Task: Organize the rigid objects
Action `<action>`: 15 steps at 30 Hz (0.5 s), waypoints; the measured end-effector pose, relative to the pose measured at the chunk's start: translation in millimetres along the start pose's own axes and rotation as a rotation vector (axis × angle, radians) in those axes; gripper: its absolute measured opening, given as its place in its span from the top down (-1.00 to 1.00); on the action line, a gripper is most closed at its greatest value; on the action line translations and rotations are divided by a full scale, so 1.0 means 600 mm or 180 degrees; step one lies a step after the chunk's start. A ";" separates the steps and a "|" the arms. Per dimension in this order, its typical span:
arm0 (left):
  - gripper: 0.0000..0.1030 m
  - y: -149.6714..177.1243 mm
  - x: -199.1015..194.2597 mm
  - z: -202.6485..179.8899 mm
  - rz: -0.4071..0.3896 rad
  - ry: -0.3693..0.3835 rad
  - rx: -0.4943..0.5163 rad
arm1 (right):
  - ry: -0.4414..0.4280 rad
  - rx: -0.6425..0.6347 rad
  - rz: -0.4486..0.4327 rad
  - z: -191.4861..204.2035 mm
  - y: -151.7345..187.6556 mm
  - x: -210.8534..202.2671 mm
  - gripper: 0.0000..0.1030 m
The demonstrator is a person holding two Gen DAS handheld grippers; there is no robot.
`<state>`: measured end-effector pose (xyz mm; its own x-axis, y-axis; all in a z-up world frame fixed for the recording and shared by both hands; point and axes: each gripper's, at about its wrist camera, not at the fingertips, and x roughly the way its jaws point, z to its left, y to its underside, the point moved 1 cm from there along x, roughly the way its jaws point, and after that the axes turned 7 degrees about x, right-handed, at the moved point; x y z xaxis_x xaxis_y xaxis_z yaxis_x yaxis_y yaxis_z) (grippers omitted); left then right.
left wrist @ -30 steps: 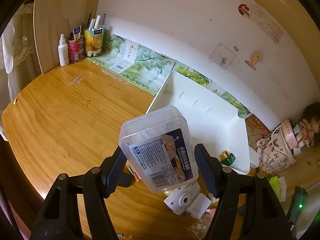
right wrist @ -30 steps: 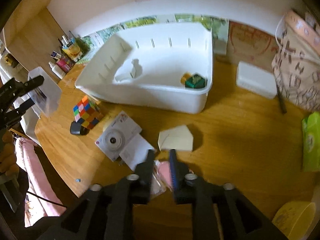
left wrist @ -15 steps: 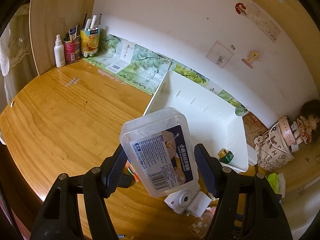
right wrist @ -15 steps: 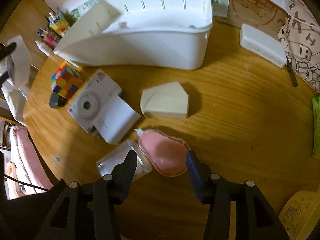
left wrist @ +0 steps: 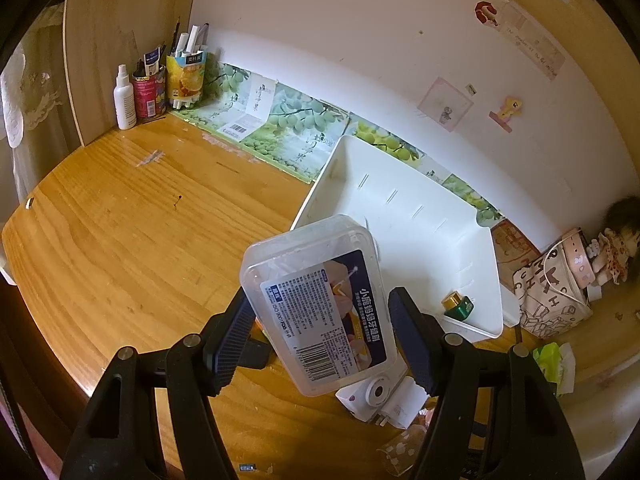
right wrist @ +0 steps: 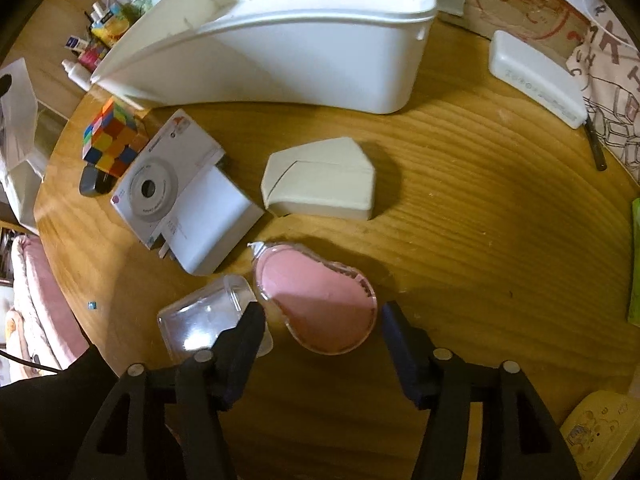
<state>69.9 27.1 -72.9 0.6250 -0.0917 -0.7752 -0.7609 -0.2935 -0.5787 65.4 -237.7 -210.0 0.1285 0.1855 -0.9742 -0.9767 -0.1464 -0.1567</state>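
While its jaws are opening, the right gripper (right wrist: 318, 322) points down at the wood table (right wrist: 480, 248) w/ a pink teardrop case (right wrist: 316, 300) lying between the fingers, pads not touching it; a clear cup (right wrist: 200, 320) lies by the left finger. Beyond: beige box (right wrist: 320, 178), white camera (right wrist: 160, 184), colour cube (right wrist: 110, 140), white bin (right wrist: 280, 44). Left gripper (left wrist: 320, 332) is clamped on a clear labelled box (left wrist: 320, 304), held up above the table, bin (left wrist: 492, 280) behind w/ a small green jar (left wrist: 458, 306) inside.

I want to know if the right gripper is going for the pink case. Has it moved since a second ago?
Yes. The right gripper has come down: the white bin slid up the view, the pink case looms between its opening jaws.
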 end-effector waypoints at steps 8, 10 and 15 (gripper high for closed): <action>-0.39 0.010 -0.006 -0.007 0.0041 -0.0046 0.0058 | 0.0186 -0.0122 0.0046 0.013 -0.003 0.020 -0.27; -0.39 0.013 -0.008 -0.010 0.0053 -0.0065 0.0094 | 0.0223 -0.0184 0.0020 0.011 -0.007 0.021 -0.27; -0.39 0.019 -0.017 -0.019 0.0044 -0.0073 0.0135 | 0.0250 -0.0345 -0.0021 0.018 -0.009 0.024 -0.11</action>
<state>56.9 13.9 -68.6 0.6105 -0.0734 -0.7886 -0.7765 -0.2516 -0.5777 70.8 -224.0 -221.6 0.1521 0.1107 -0.9822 -0.9521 -0.2502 -0.1756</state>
